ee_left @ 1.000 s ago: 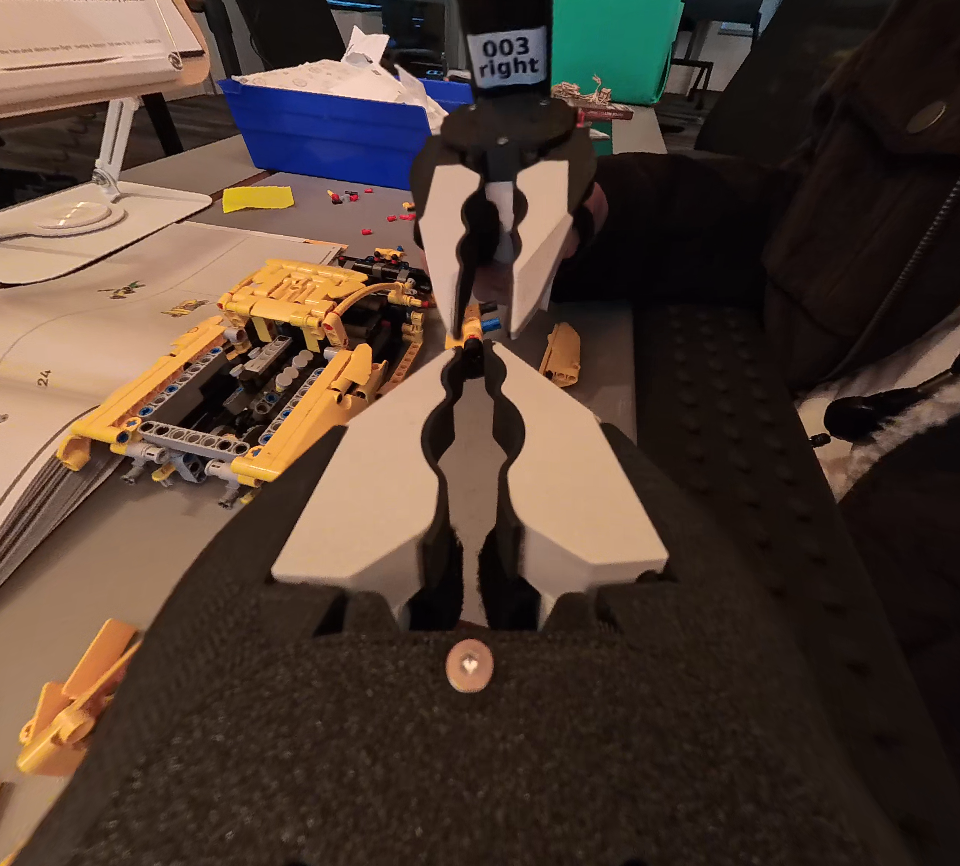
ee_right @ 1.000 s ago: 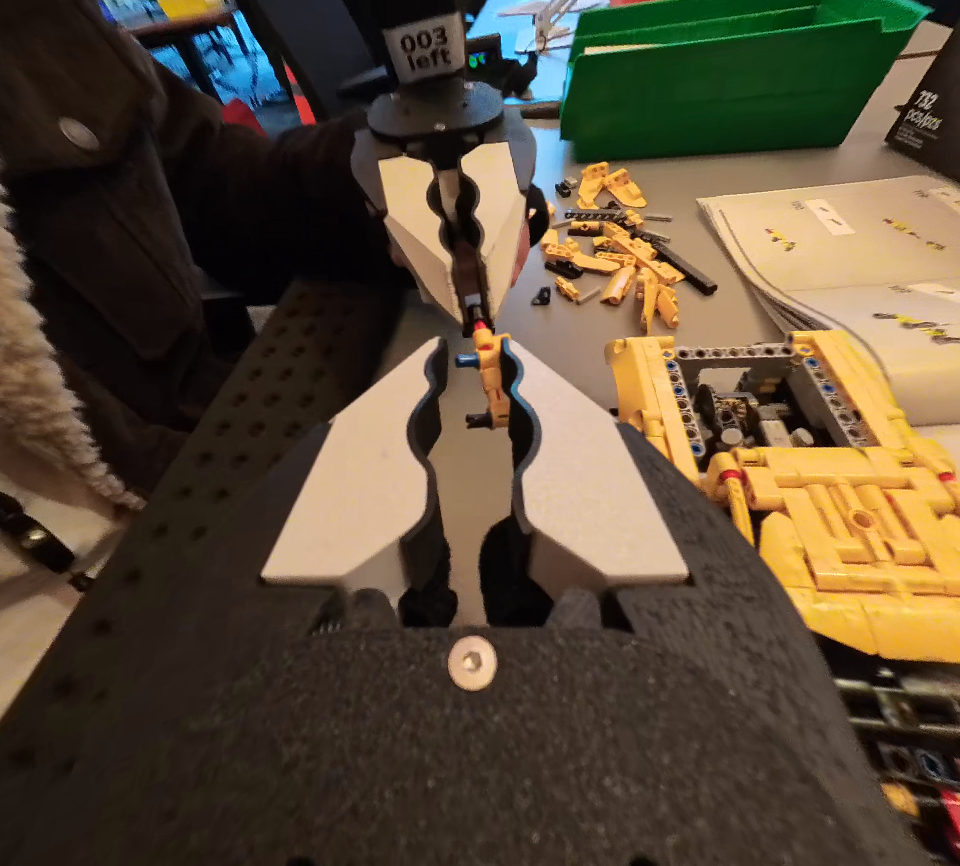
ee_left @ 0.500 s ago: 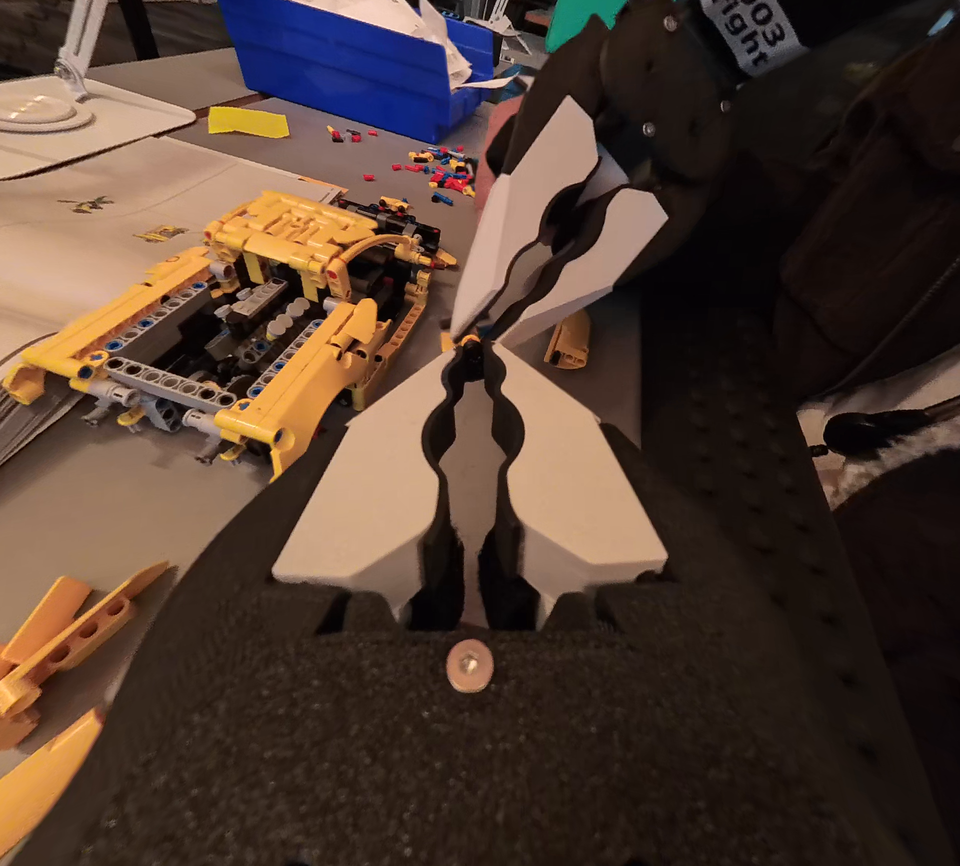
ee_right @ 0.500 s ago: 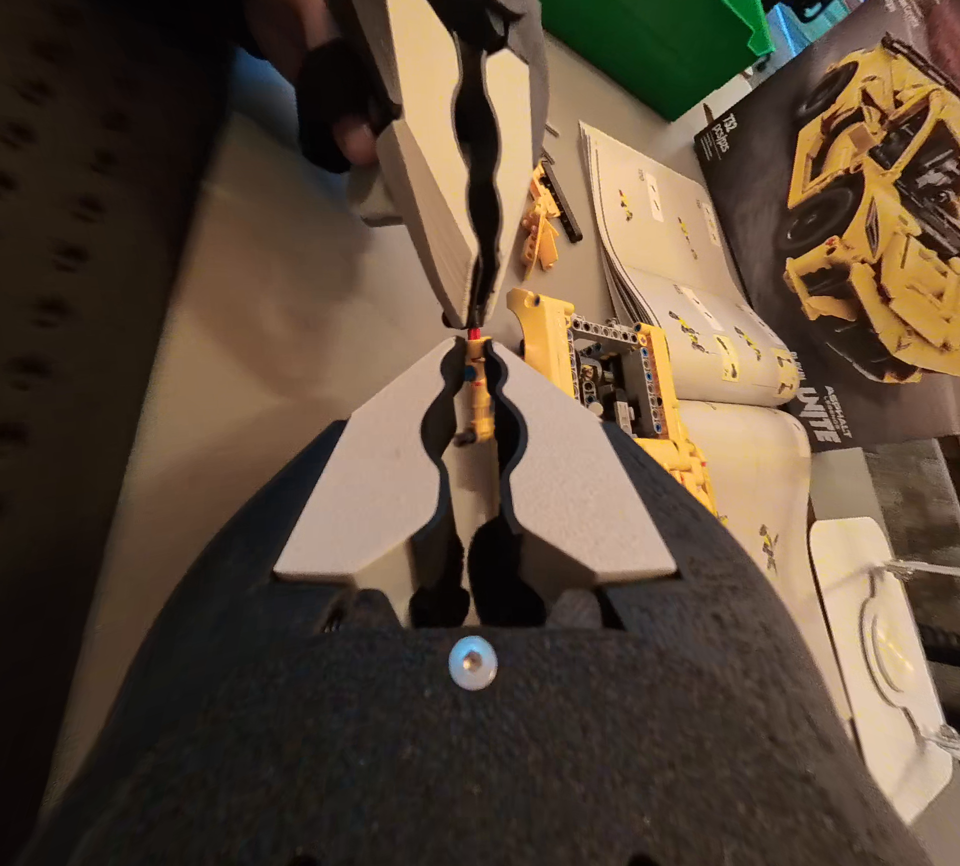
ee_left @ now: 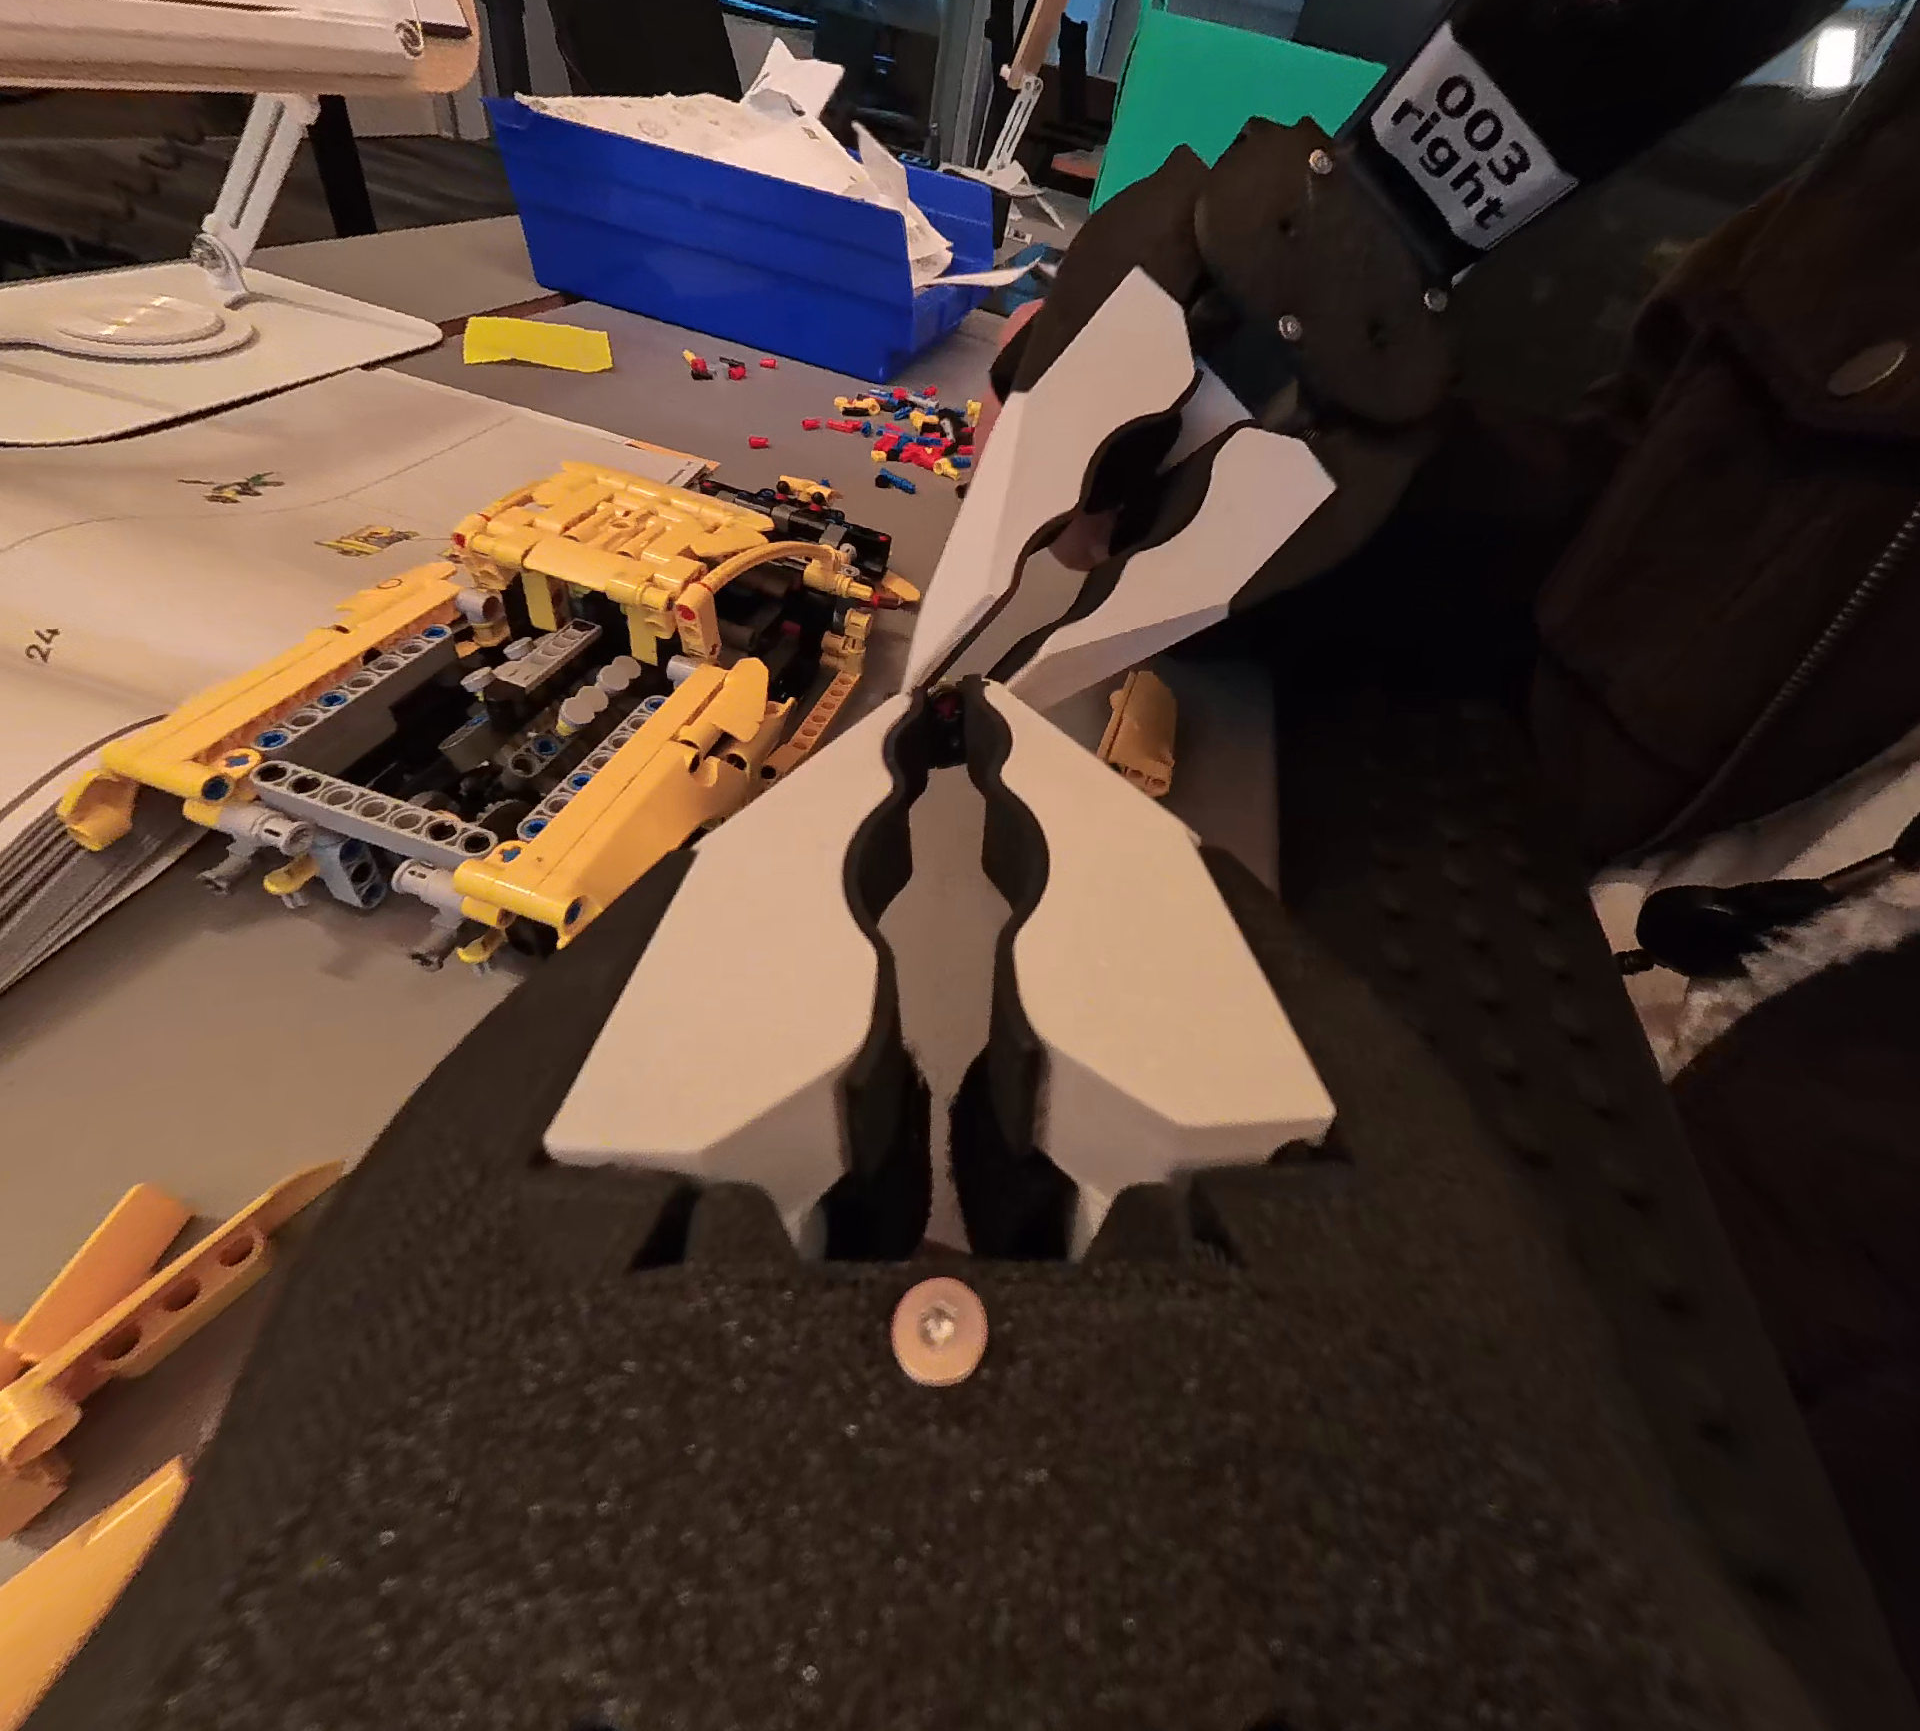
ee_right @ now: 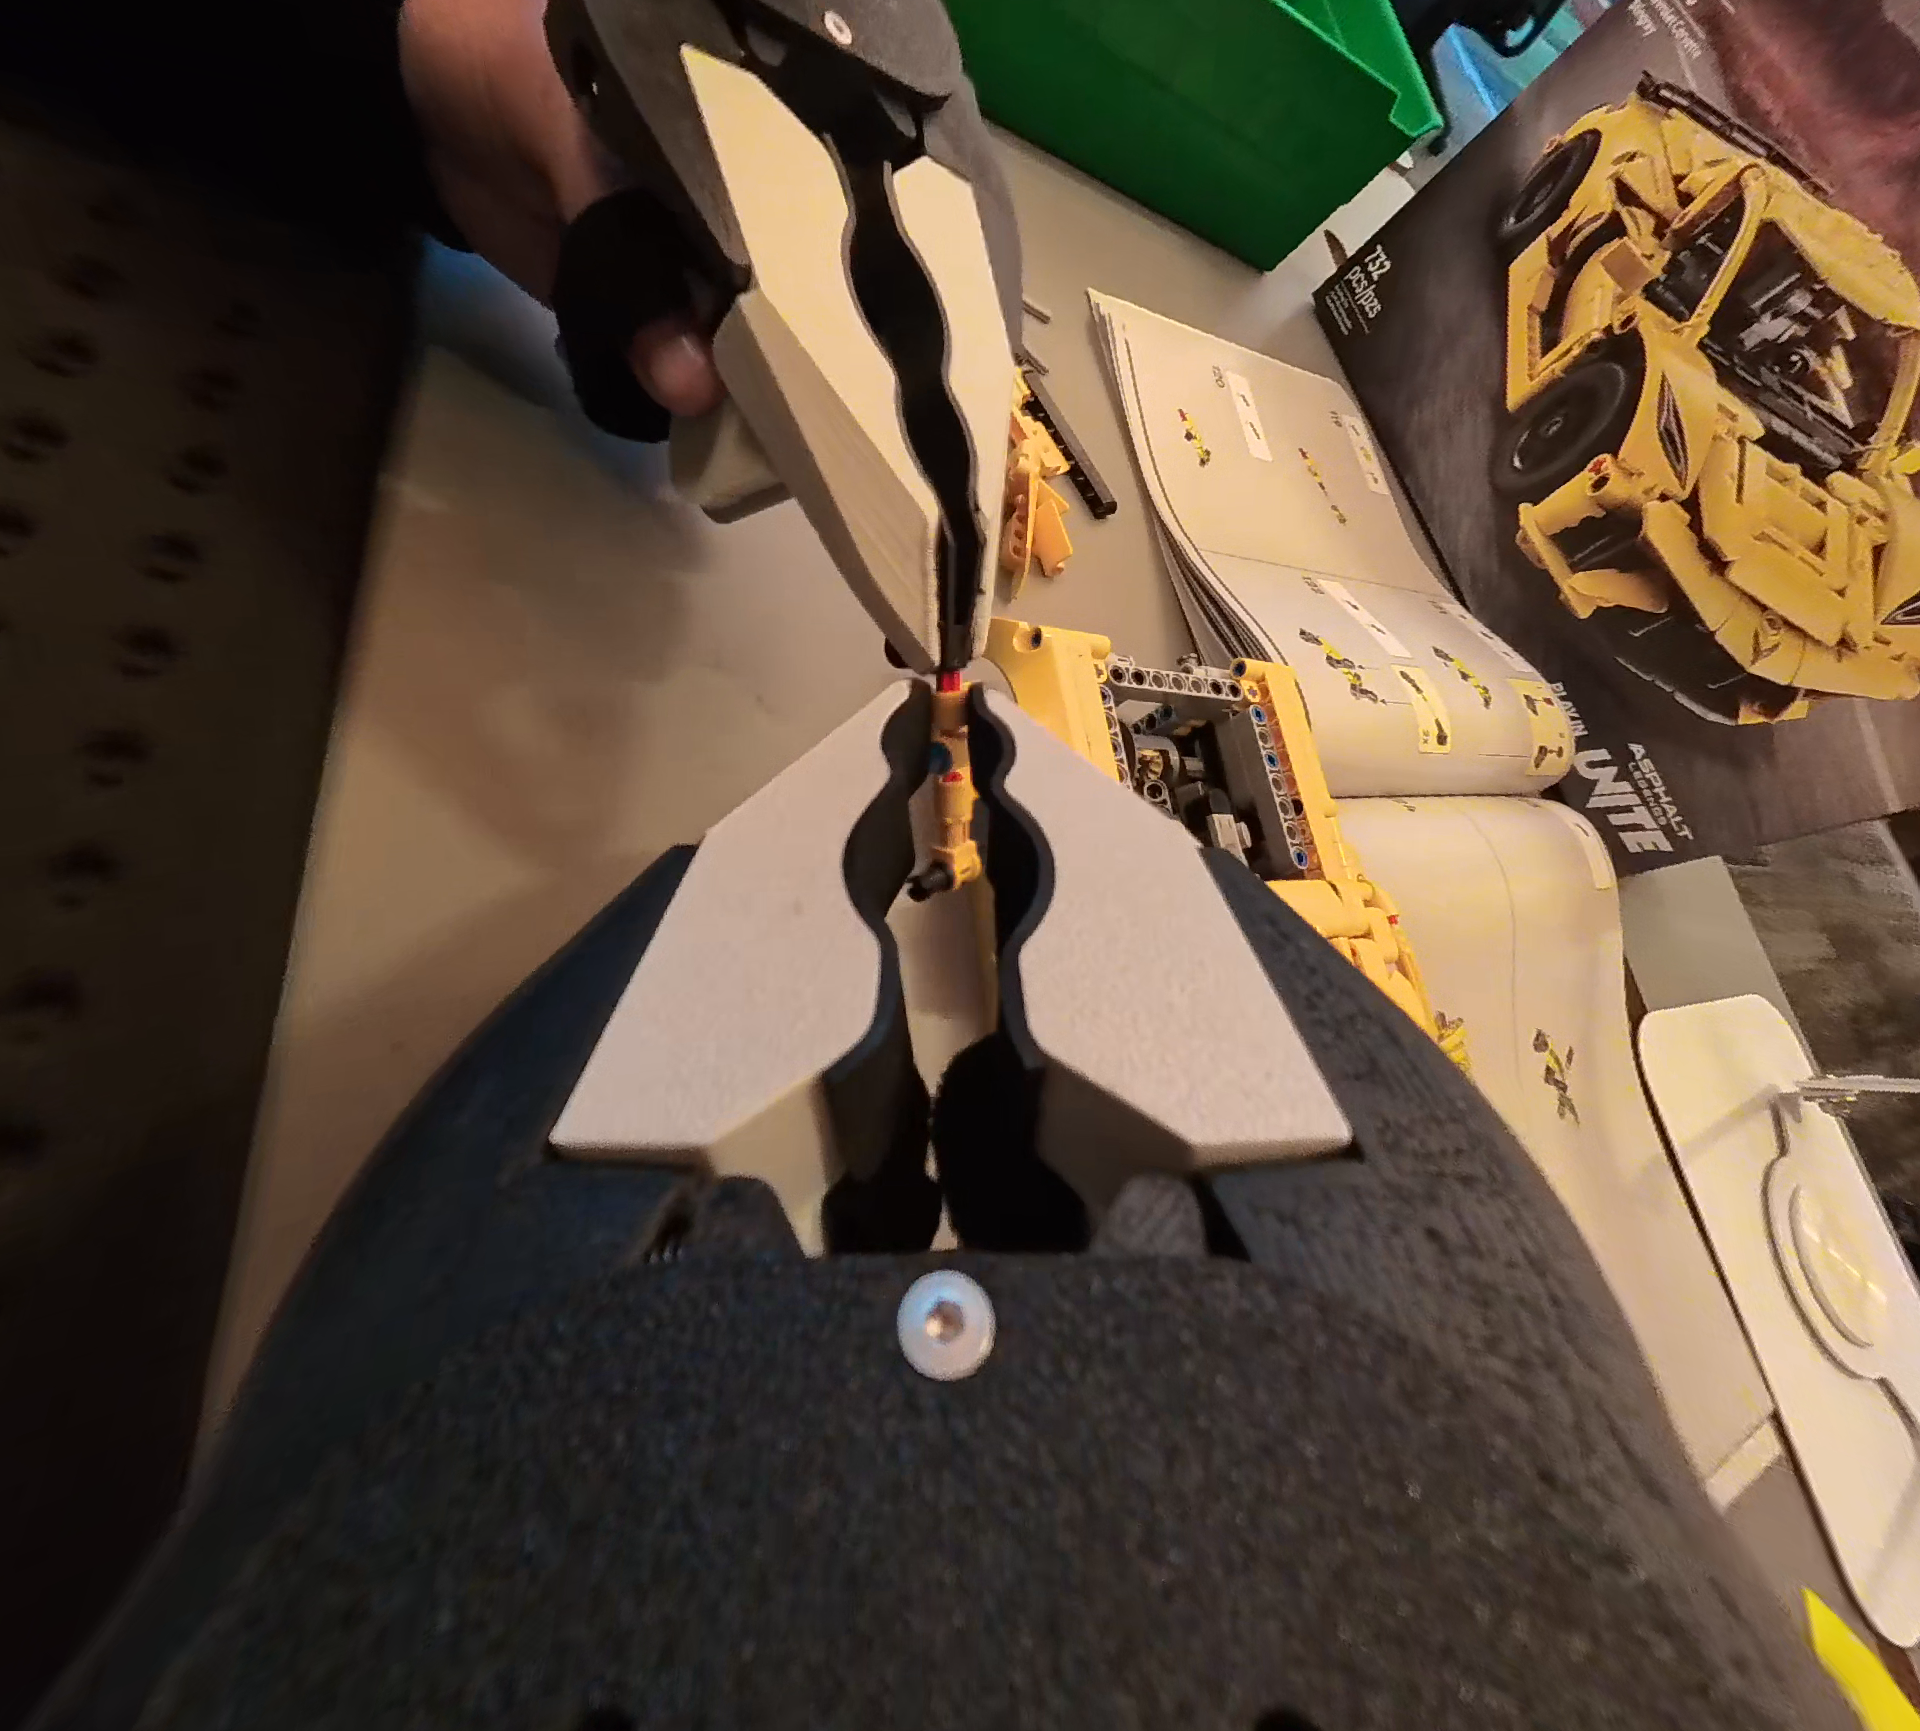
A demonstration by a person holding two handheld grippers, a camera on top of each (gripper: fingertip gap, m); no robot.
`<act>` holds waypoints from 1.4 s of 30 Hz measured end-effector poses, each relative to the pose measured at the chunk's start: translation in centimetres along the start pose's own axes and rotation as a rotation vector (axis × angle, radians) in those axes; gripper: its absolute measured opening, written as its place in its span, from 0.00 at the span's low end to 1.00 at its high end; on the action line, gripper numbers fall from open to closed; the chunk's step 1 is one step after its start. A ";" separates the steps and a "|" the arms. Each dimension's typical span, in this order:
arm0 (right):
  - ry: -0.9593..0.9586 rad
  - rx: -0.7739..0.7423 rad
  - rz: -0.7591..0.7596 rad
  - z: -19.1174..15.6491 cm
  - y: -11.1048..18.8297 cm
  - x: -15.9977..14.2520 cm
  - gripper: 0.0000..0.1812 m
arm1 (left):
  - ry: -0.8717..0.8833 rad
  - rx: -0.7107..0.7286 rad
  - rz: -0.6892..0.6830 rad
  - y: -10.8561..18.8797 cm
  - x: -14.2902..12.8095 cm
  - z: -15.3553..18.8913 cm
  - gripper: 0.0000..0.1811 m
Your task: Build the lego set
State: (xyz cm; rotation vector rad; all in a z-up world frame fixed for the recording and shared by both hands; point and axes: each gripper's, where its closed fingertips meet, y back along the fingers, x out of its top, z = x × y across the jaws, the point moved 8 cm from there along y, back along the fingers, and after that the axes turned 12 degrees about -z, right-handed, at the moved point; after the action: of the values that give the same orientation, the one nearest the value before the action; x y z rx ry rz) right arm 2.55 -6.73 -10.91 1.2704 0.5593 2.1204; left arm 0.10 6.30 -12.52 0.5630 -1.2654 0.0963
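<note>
My right gripper is shut on a small yellow lego assembly with blue and black pins, held upright between its fingers. My left gripper is shut on a small red pin, which shows only as a dark red bit at its tips in the left wrist view. The two grippers meet tip to tip above the table, with the red pin touching the top of the yellow assembly. The partly built yellow car lies on the grey table to the left, and shows behind the fingers in the right wrist view.
An open instruction booklet lies under the car's far side. A blue bin and scattered small pins are behind. Loose yellow parts lie near. A green bin, the set's box and a white lamp base are also on the table. Both grippers' tips are close together, under 4 cm apart.
The right gripper has tilted over and both have closed in, so the tips now touch. The red pin has met the yellow assembly. Little has moved in the last half second.
</note>
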 end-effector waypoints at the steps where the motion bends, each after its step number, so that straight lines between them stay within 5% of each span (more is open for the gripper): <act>1: -0.009 0.005 0.006 0.1 0.0 0.0 0.02 | -0.003 0.003 0.001 0.0 0.0 0.0 0.03; 9: -0.375 0.271 0.200 2.4 -0.4 -1.0 0.05 | -0.189 0.203 -0.001 0.5 1.0 0.5 0.03; 11: -0.488 0.311 0.247 3.3 -0.1 -1.7 0.20 | -0.275 0.295 -0.023 0.4 1.1 0.8 0.03; 18: -0.837 0.470 0.213 4.5 -1.5 -3.2 0.35 | -0.561 0.587 -0.109 -0.2 1.1 1.6 0.03; 42: -0.824 0.434 0.186 4.1 -1.8 -2.3 0.28 | -0.789 0.742 -0.194 -1.4 0.7 2.4 0.03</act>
State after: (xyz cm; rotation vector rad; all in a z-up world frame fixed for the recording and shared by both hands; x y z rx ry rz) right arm 7.55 -6.77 -11.57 2.3301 0.5448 1.4230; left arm -1.23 3.85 -11.97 1.4577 -1.9323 0.1958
